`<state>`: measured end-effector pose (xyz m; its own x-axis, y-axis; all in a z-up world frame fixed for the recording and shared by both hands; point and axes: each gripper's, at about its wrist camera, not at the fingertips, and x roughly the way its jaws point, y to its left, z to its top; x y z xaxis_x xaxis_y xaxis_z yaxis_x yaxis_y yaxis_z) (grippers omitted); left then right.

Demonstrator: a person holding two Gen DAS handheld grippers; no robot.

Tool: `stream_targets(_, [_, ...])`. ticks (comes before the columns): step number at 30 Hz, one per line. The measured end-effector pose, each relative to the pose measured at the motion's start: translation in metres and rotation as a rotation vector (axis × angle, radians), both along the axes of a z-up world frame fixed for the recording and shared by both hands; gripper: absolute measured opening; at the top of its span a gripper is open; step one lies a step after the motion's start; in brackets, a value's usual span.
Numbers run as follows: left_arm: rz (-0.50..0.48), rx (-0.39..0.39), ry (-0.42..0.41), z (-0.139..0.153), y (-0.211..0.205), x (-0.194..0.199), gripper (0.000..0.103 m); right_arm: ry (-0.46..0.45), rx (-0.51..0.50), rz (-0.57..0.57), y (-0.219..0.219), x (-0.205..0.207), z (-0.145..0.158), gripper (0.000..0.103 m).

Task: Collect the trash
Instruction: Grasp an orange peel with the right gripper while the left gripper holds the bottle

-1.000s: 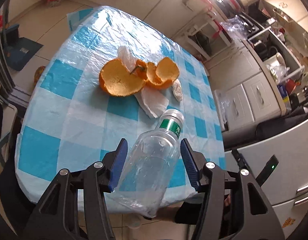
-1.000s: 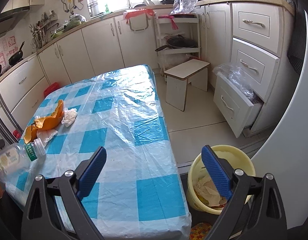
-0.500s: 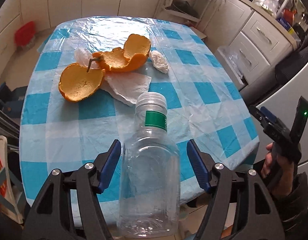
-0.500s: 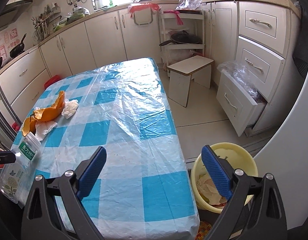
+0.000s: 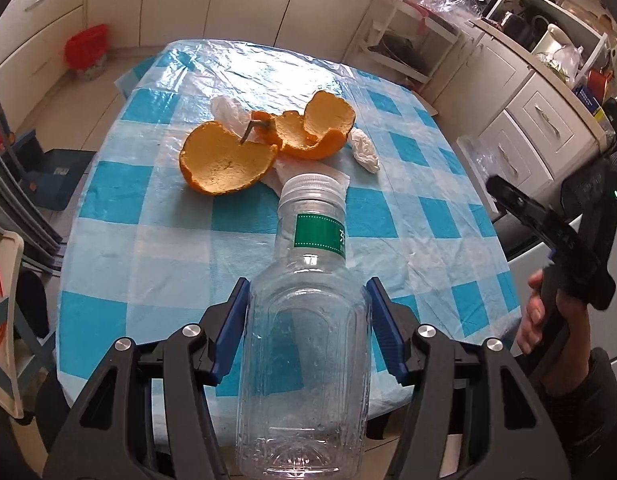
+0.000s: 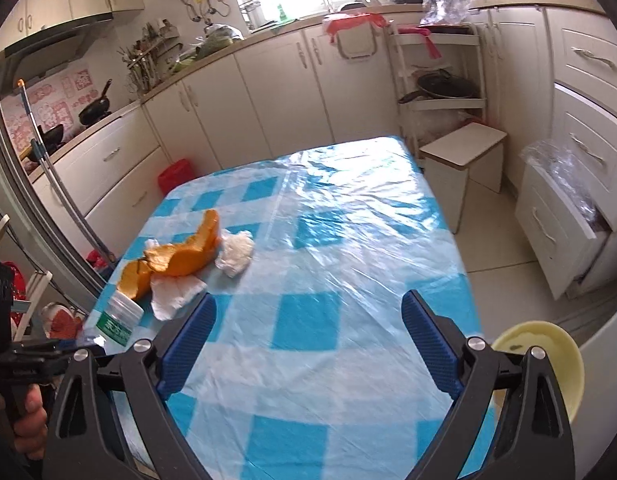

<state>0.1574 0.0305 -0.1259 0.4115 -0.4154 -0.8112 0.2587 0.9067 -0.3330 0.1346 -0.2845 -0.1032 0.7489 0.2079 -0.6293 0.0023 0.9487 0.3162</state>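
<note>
My left gripper is shut on a clear plastic bottle with a green label and white cap, held above the near edge of the blue-checked table. The bottle's cap end also shows in the right wrist view. Orange peels and white tissues lie on the table beyond the bottle; they also show in the right wrist view as peels and a tissue. My right gripper is open and empty over the table's near end. A yellow bin stands on the floor at the right.
A white stool and a shelf rack stand beyond the table. An open drawer with a plastic bag is at the right. Kitchen cabinets line the back wall. A red basket sits on the floor.
The left gripper has swung the bottle round and upright, now facing the table's length. The right gripper has tilted left and up, so the bin has slid to the frame's right edge.
</note>
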Motion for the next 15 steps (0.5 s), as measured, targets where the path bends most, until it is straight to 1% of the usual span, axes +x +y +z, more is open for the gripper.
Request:
stream_targets(4, [0.017,-0.033,0.011,-0.002,0.008,-0.001,0.056,0.051,0.07,0.083,0.025,0.061,-0.007,0.073])
stream_targets(7, [0.025,-0.058,0.015,-0.003,0.011,-0.002,0.056,0.096,0.072,0.144,0.047,0.099,-0.016,0.067])
stream_targets(8, [0.027,-0.065,0.016,-0.004,0.012,-0.001,0.056,0.111,0.074,0.161,0.053,0.108,-0.019,0.063])
stream_targets(9, [0.027,-0.073,0.017,-0.004,0.013,-0.001,0.056,0.129,0.077,0.172,0.058,0.118,-0.022,0.06])
stream_targets(11, [0.028,-0.087,0.02,-0.004,0.015,0.0,0.056,0.164,0.08,0.178,0.067,0.135,-0.03,0.056])
stream_targets(13, [0.027,-0.099,0.023,-0.005,0.015,0.001,0.056,0.189,0.081,0.182,0.073,0.147,-0.037,0.049])
stream_targets(15, [0.026,-0.111,0.025,-0.006,0.016,0.002,0.056,0.212,0.102,0.195,0.076,0.157,-0.043,0.036])
